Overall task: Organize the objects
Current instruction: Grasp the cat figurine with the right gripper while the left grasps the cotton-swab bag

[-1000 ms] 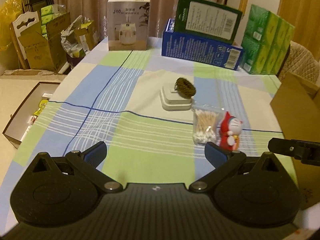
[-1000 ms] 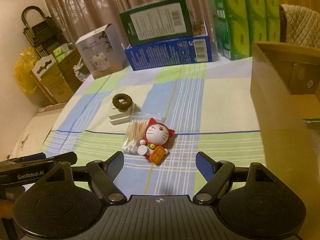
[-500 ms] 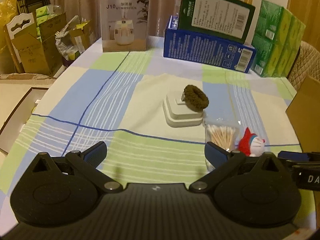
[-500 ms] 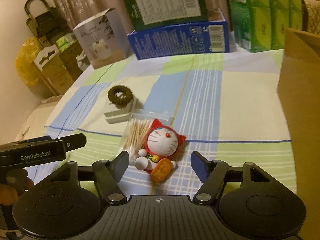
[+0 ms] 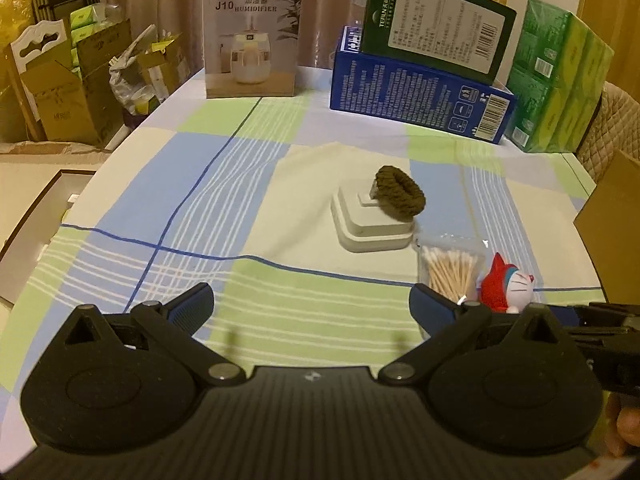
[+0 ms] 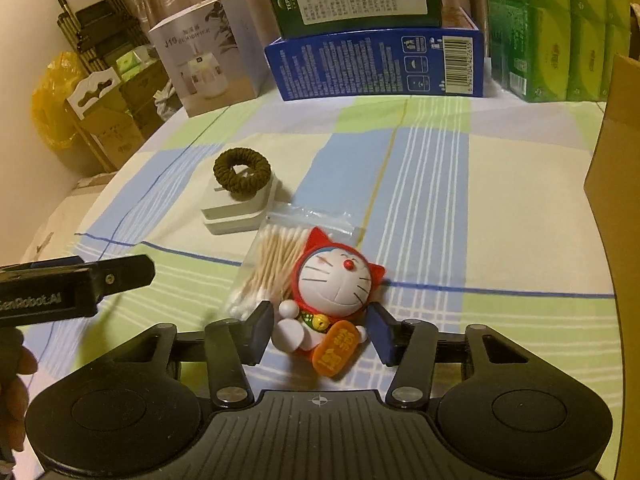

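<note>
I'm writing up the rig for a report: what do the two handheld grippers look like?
Both match: a black ribbed body with two round discs, black linkage arms on silver pivot pins, and blue fingers with ridged pads. The left gripper shows its pads. The right gripper looks alike. White "GenRobot.AI" lettering runs along the left one's side. No cables or sleeves show.

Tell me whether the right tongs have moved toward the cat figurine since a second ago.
Yes. The right tongs have come forward and down: the cat figurine, unmoved beside the cotton swab bag, now sits between their closing jaws, not yet pressed.
</note>
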The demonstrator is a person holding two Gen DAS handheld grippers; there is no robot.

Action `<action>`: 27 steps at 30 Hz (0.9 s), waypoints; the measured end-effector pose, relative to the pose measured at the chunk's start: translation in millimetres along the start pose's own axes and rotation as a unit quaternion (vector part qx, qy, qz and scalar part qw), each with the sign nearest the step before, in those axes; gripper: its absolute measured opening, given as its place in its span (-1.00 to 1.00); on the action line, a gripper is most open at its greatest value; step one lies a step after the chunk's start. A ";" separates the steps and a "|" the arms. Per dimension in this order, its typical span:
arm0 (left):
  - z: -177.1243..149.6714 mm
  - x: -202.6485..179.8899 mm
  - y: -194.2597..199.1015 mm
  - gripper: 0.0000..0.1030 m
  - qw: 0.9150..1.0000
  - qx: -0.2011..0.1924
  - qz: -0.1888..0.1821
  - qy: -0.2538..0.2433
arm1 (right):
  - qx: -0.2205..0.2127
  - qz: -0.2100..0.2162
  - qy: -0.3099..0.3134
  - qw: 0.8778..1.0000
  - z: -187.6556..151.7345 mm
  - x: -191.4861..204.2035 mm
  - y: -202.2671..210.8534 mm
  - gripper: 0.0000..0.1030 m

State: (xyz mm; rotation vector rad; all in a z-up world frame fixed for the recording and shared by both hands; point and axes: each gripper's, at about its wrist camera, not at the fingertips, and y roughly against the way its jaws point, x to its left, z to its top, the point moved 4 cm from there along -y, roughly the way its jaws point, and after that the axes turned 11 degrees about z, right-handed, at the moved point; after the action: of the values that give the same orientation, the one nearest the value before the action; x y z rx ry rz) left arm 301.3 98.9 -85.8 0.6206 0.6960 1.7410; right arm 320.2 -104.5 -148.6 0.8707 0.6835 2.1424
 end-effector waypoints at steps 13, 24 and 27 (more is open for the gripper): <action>-5.5 -16.0 -5.8 0.98 0.999 0.008 -0.027 -0.027 | 0.002 -0.037 -0.014 0.999 7.7 -15.1 7.4 -0.26; -4.8 -53.9 -16.9 0.87 0.995 0.014 -0.079 -0.066 | -0.011 -0.072 -0.039 0.997 14.6 -42.3 25.9 -0.26; -6.1 -59.7 -20.2 0.87 0.994 0.014 -0.081 -0.075 | -0.009 -0.074 -0.038 0.996 12.7 -44.8 24.3 -0.27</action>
State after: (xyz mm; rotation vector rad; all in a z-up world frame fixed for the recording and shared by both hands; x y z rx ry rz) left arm 325.4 44.9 -108.3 0.6877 0.6494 1.5206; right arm 342.8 -151.2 -140.6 0.8609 0.6683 1.9698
